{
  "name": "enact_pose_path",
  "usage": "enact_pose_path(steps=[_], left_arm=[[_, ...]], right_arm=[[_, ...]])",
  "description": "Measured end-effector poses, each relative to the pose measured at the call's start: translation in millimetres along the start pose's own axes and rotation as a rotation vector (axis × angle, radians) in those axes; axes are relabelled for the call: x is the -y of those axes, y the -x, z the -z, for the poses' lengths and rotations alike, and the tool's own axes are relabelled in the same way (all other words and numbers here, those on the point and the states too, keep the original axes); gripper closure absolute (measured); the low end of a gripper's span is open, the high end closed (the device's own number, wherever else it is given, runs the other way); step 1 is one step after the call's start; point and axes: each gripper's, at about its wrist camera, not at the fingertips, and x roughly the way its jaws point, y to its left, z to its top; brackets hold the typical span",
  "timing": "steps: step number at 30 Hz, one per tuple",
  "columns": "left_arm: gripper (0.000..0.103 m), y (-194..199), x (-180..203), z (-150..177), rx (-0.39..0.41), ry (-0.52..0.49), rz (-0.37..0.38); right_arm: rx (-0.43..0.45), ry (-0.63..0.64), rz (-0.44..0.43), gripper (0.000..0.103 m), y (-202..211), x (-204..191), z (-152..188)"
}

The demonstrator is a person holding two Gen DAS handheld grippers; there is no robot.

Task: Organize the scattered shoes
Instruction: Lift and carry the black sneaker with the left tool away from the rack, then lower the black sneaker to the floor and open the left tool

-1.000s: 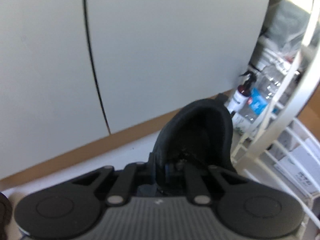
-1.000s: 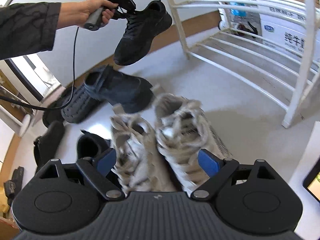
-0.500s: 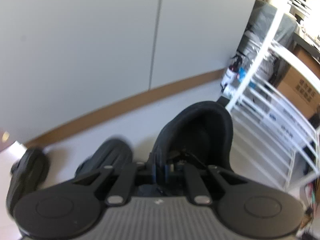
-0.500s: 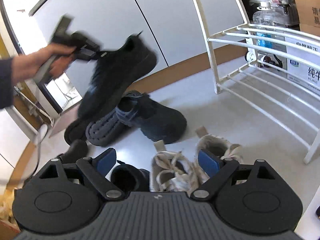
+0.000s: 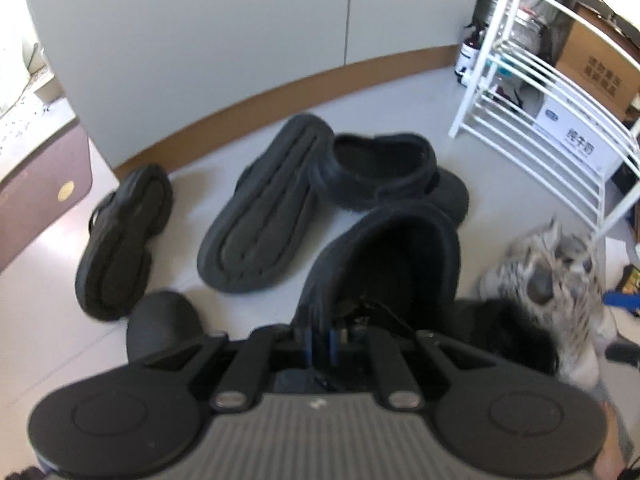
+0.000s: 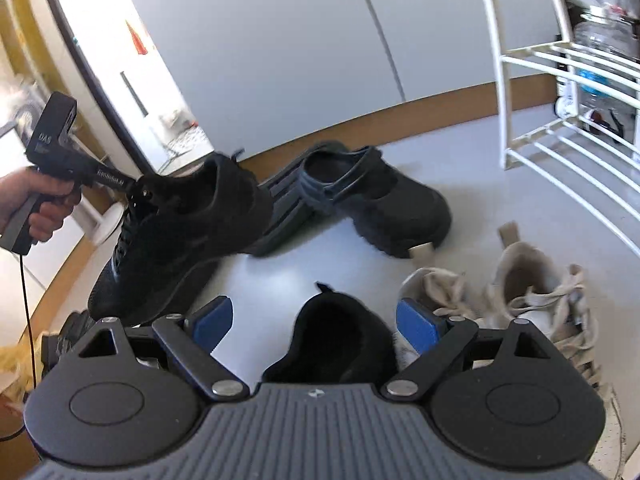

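Observation:
My left gripper (image 5: 320,338) is shut on the collar of a black sneaker (image 5: 384,248), which hangs toe-down above the floor. The right wrist view shows that same sneaker (image 6: 184,240) at the left, with a hand (image 6: 36,208) holding the left gripper (image 6: 138,192). My right gripper (image 6: 314,320) stands open low over the floor. A second black sneaker (image 6: 336,344) lies between its blue pads (image 6: 418,322), untouched. A pair of beige sneakers (image 6: 532,292) sits just to the right.
Two black clogs lie behind, one upright (image 6: 372,200) and one on its side showing its sole (image 5: 260,216). Another black shoe (image 5: 120,240) lies sole-up at the left. A white wire rack (image 5: 540,92) stands at the right, with boxes and bottles behind it.
The left gripper has swung the black sneaker down and leftward from head height toward the floor. The right gripper has shifted left from the beige pair, so the second black sneaker is now between its fingers.

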Motion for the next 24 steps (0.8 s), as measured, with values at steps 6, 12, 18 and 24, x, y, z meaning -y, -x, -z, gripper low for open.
enact_pose_path(steps=[6, 12, 18, 24], left_arm=[[0.096, 3.3, -3.2, 36.2, -0.012, 0.033, 0.037], [0.095, 3.6, -6.5, 68.2, -0.014, 0.044, 0.067], [0.095, -16.2, -2.9, 98.6, -0.011, 0.022, 0.082], [0.093, -57.1, 0.5, 132.3, 0.015, 0.011, 0.040]], right_arm=[[-0.044, 0.013, -0.008, 0.011, -12.1, -10.8, 8.3], [-0.088, 0.027, -0.017, 0.011, -24.2, -21.5, 16.6], [-0.124, 0.070, -0.045, 0.011, -26.2, -35.5, 28.8], [-0.128, 0.088, -0.057, 0.011, -25.0, -37.9, 31.2]])
